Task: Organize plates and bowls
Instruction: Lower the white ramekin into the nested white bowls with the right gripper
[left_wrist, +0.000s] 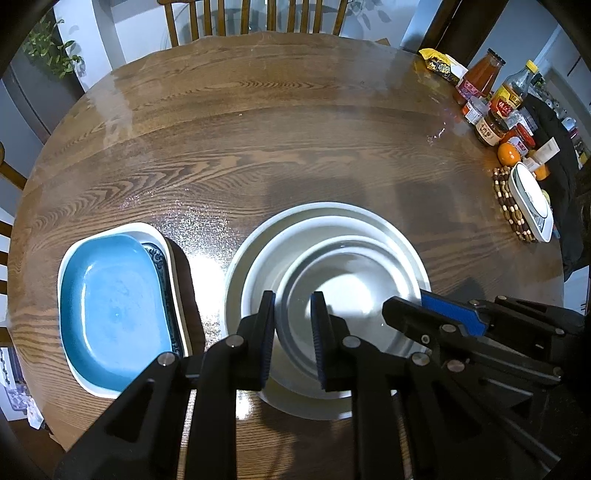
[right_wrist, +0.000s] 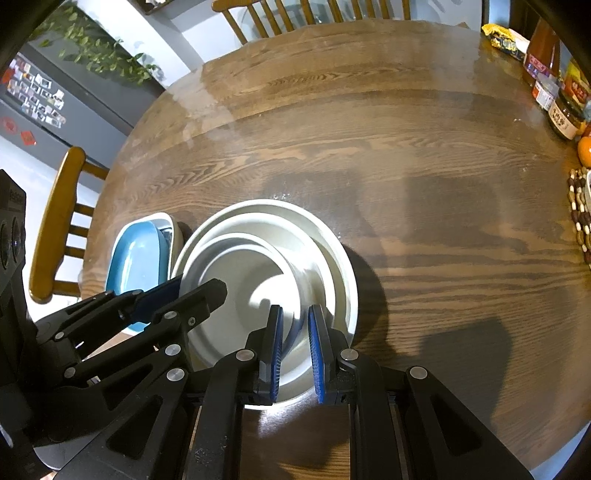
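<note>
On the tabletop (left_wrist: 258, 147), the left wrist view shows white round bowls (left_wrist: 327, 291) nested beside stacked blue rectangular plates (left_wrist: 110, 314) — sorting looks nearly done; left gripper (left_wrist: 293, 339) fingers straddle the inner rim. From the right wrist view, right gripper (right_wrist: 295, 350) fingers pinch that rim — release remains.

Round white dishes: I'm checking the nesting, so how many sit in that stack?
3, nested on the table: the largest outer dish, a middle one inside it, and the smallest innermost. More could be hidden underneath.
</note>
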